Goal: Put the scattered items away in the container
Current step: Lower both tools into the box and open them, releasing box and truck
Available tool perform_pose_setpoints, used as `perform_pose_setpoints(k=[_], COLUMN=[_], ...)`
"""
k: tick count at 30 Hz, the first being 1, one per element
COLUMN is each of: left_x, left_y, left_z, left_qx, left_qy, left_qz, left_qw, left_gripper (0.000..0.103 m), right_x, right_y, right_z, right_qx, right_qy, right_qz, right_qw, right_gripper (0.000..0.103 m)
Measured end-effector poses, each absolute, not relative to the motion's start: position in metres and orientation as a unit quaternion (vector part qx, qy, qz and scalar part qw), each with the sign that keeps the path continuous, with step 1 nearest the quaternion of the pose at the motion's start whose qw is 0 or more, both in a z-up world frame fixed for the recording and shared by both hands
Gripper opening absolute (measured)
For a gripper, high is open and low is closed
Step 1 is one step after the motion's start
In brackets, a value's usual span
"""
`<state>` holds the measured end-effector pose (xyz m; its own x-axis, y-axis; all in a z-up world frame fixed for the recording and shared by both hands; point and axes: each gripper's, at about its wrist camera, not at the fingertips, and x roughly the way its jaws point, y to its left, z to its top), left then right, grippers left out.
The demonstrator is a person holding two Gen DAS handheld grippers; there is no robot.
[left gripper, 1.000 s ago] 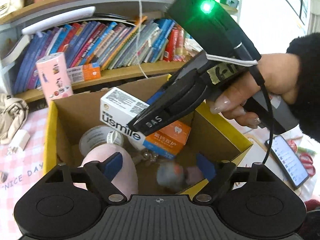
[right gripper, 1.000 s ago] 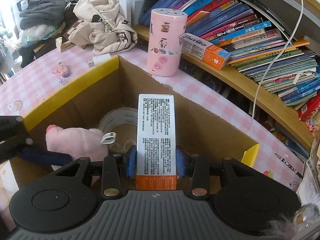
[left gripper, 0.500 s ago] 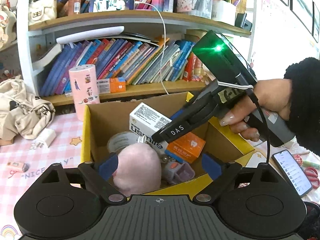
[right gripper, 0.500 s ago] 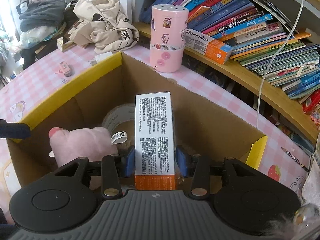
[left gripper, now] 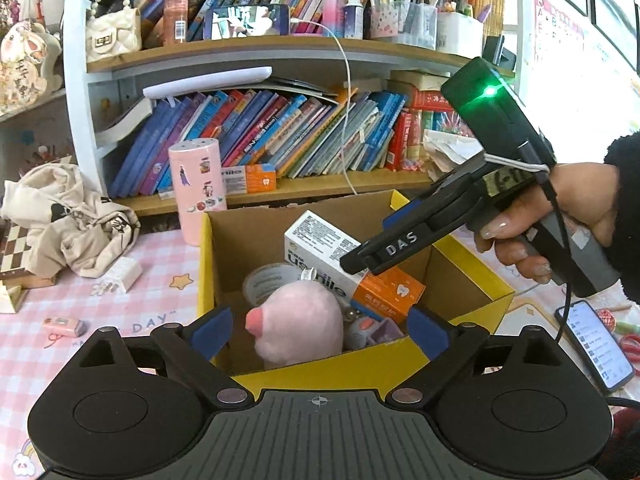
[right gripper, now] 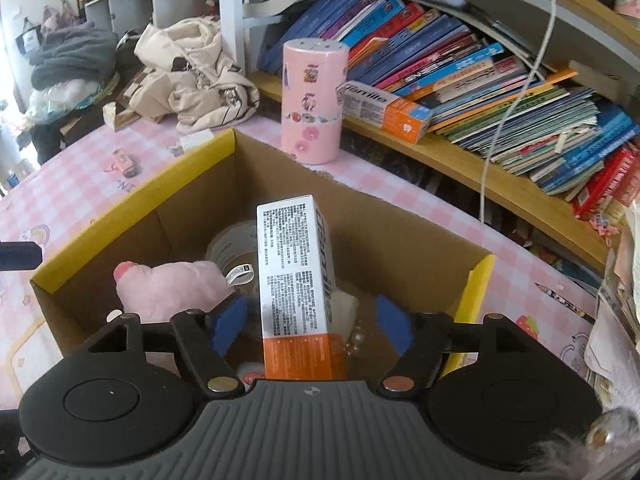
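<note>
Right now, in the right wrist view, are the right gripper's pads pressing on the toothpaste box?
No. The right gripper jaws are opening, gaps showing either side of the toothpaste box inside the cardboard box.

Right claw (left gripper: 362,258): "DAS" in white letters on its black finger, seen from the left wrist view.
Toothpaste box (left gripper: 320,252): "usmile" partly readable on its white side; it stands tilted inside the cardboard box (left gripper: 472,276). The fine print on its back is too small to read.
Second toothpaste box (right gripper: 384,106): "usmile", partly legible, on the shelf beside the pink canister (right gripper: 312,100).
Pink checked surface (left gripper: 152,272): "DAY" printed near the box's left wall.
</note>
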<state>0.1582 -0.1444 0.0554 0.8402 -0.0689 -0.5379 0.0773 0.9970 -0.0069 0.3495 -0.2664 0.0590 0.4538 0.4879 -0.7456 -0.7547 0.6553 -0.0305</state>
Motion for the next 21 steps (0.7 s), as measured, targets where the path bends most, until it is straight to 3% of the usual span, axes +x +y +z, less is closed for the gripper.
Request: perform_pose_setpoints(k=[5,21], left_x=[0.150,0.134], left_y=[-0.142,-0.117], left_z=[0.056,0.062], left_qx=[0.006,-0.004], left_qy=[0.275,0.252], left_qz=[-0.034,-0.067], left_qw=[0.961,0.965], left_gripper=[0.096,0.096], right_x=[0.337,0.288], right_y=[-0.273,-0.293], right_z=[0.062,0.083], right_qx=[-0.175,-0.151], right_qy=[0.358,0.340], right_qz=[0.360,0.297], right_qw=[0.843,0.879], right_gripper=[0.080,0.083])
